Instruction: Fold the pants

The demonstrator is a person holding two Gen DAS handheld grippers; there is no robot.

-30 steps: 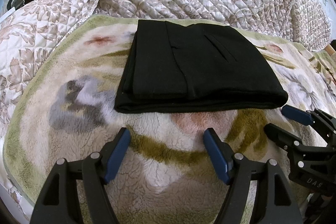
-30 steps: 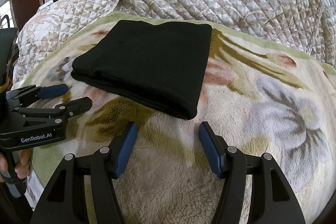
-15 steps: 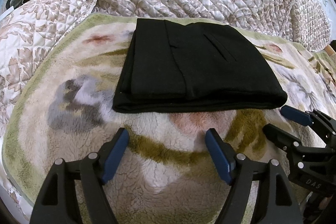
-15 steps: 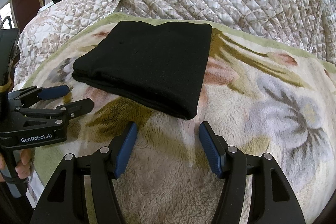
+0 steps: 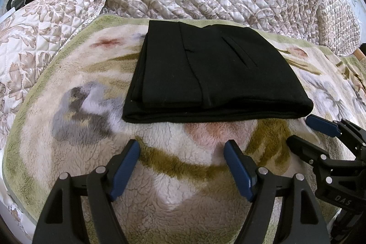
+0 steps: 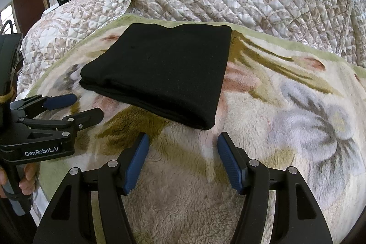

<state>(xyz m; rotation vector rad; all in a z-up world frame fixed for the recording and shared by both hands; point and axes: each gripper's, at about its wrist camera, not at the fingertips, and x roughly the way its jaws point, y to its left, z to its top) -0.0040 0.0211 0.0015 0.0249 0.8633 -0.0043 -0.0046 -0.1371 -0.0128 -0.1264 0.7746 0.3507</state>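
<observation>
On blanket (image 5: pixel 68 152) — pants (image 5: pixel 212 81) folded, grippers (image 5: pixel 181 153) clear.

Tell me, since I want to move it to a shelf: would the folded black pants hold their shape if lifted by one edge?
Probably not. The folded black pants are soft knit lying in loose stacked layers, so a one-edge lift would likely let them droop and unfold. They look light. On the fleecy floral blanket, pushing would likely drag and bunch them.

Folded black pants (image 6: pixel 164 70) on fleece blanket (image 6: pixel 286 106)
</observation>
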